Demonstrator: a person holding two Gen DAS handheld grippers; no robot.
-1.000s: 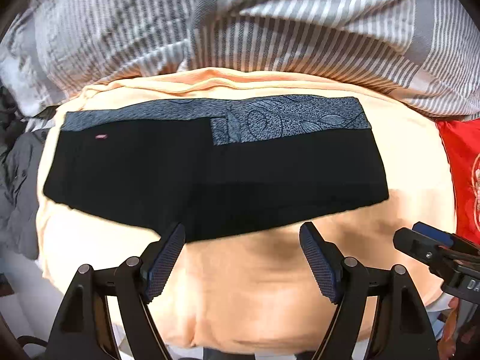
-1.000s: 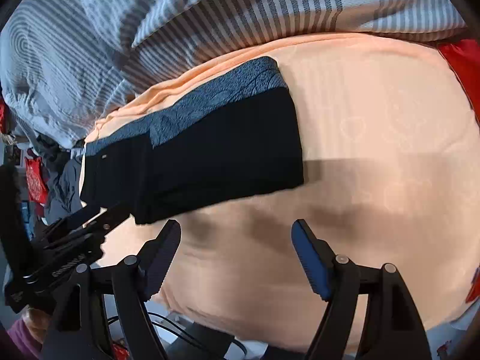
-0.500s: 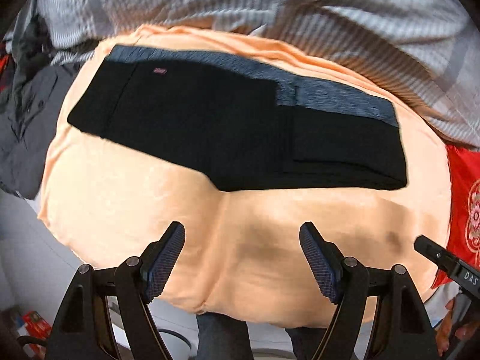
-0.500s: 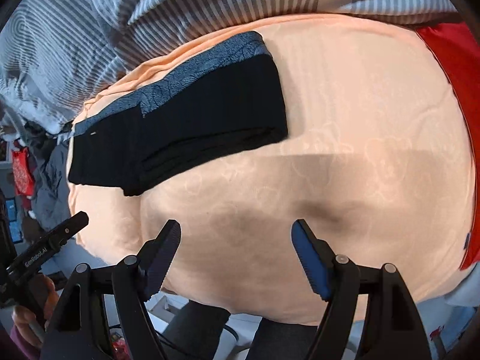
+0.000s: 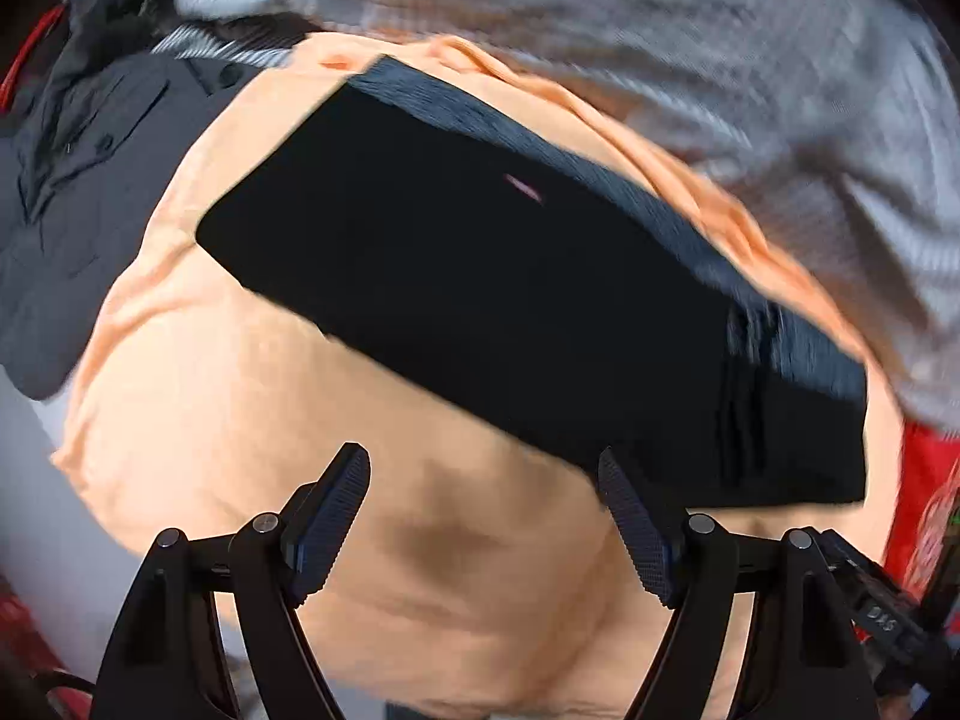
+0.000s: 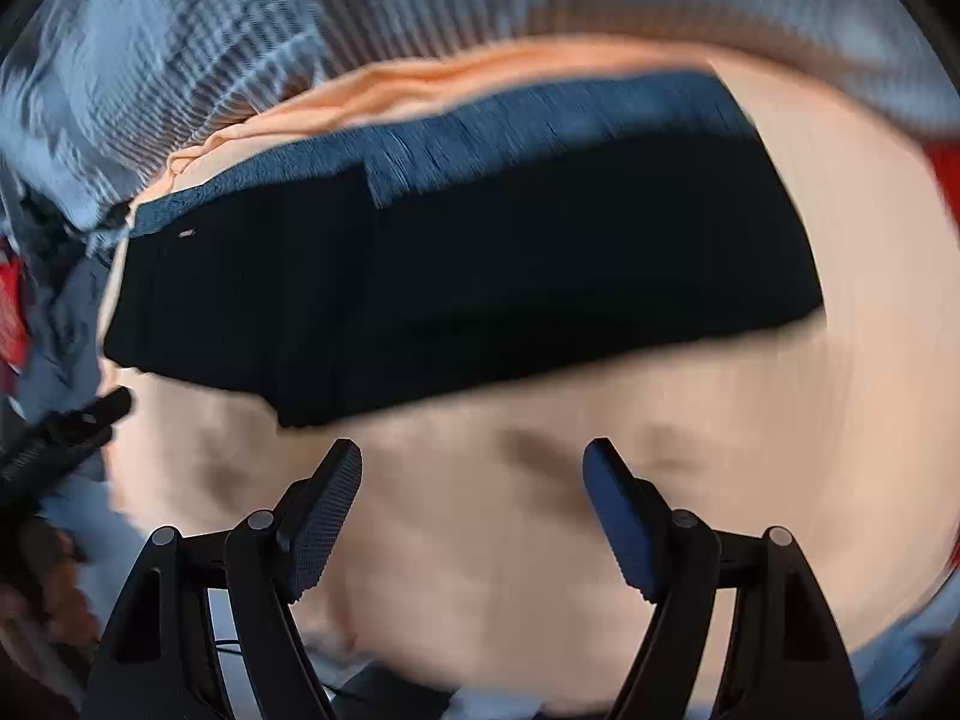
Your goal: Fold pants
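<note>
The left gripper [image 5: 483, 489] hangs over the bed with its jaws spread wide and nothing between them; the ribbed pads [image 5: 327, 525] frame only bare peach cloth. The right gripper [image 6: 472, 480] is the same, jaws apart and empty, pointing down at the same cloth. Neither tool touches the garment.

Just beyond the fingertips lie the black pants [image 5: 480, 276], folded into a long flat band on the peach sheet [image 5: 252, 432]. In the left view the band runs slantwise, its near edge close to the right-hand pad. In the right view the pants [image 6: 480, 276] run nearly level across the picture, a doubled layer showing toward their left end. A grey-blue patterned waistband [image 6: 540, 132] borders the far long edge, and a small pale tag [image 5: 523, 187] sits on the black cloth near it.

Behind the pants is a rumpled grey striped duvet [image 5: 660, 30]. A dark grey garment [image 5: 78, 180] lies heaped off the sheet's left side, and red fabric [image 5: 924, 480] shows at the right edge. Both views are smeared by blur.
</note>
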